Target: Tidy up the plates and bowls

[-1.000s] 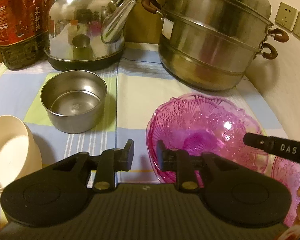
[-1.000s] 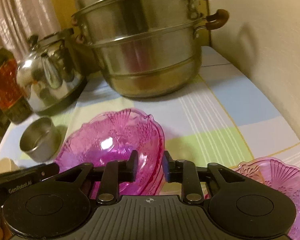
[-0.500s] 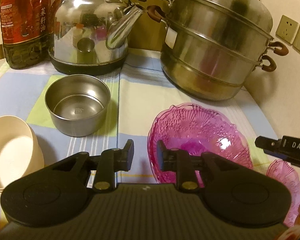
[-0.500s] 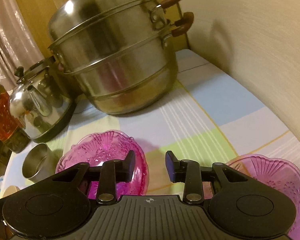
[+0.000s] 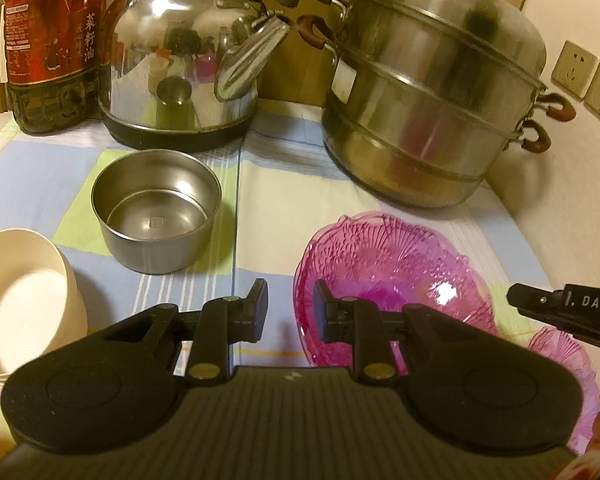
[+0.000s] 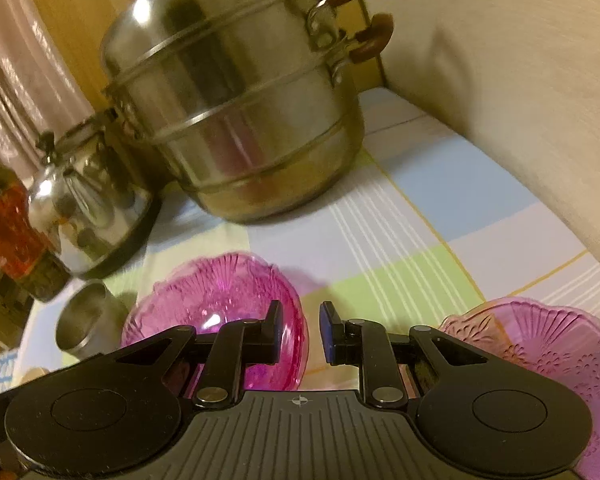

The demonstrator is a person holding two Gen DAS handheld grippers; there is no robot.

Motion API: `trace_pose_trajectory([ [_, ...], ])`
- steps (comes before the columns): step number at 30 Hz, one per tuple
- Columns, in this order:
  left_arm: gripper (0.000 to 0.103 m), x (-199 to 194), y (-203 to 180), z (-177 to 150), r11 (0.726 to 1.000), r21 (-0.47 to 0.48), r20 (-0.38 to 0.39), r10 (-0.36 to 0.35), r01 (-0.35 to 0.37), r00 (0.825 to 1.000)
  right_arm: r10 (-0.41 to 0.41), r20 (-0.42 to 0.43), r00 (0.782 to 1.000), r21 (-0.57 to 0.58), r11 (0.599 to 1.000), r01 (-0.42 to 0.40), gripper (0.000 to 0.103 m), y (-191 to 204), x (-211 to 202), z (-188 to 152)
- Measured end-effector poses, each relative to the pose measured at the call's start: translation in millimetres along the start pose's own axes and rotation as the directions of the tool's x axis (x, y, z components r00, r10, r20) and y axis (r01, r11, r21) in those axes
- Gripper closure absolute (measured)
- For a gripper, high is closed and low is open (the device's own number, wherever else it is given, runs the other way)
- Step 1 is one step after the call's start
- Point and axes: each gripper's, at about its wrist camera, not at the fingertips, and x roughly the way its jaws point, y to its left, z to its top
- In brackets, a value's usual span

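Landmark: large pink glass bowl (image 5: pixel 396 276) on the checked cloth of the counter (image 5: pixel 292 184), in front of the steel steamer pot (image 5: pixel 432 92). Farthest left of it, a stack of cream bowls (image 5: pixel 24 300) at the counter edge; between the stack and the pink bowl, a steel bowl (image 5: pixel 156 210), upright and empty, well apart from both. Left hand-held gripper (image 5: pixel 290 306): jaws slightly parted, nothing between them, hovering over the cloth just left of the pink bowl's near rim, its right finger in front of that rim; contact cannot be confirmed. Right hand-held gripper (image 6: pixel 299 330): jaws closing at this moment, nothing between them, only bare cloth in the gap; the large pink bowl's right rim sits just beyond its left finger, and a smaller, paler pink dish (image 6: pixel 556 344) lies to its right, apart from the landmark. Judgement: sorting step in hand, pink glass pieces not yet gathered, neither one gripped. Next move probably calls for the right jaws to reopen, straddle one rim, and pinch gently; glass is slick and the scalloped rim gives an uneven seat.
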Motion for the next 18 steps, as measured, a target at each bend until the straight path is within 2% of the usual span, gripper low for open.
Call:
trace_pose_trajectory([
  [7,0.082,-20.4,-6.8,2.8,0.999,-0.010,0.028,-0.041,0.042,0.999,-0.013,0.068,0.998,0.027,1.000,0.011,0.081,-5.5,-31.4,8.0],
  [13,0.082,-42.4,-25.7,-3.5,0.995,0.000,0.040,-0.098,0.098,0.994,-0.089,0.104,0.991,0.025,0.996,0.087,0.079,-9.2,-59.9,5.0],
  [18,0.079,-56.8,-45.5,-14.2,0.987,0.024,0.026,-0.157,0.156,0.987,-0.135,0.112,0.984,0.064,0.990,0.129,0.060,-17.9,-86.1,-6.9],
])
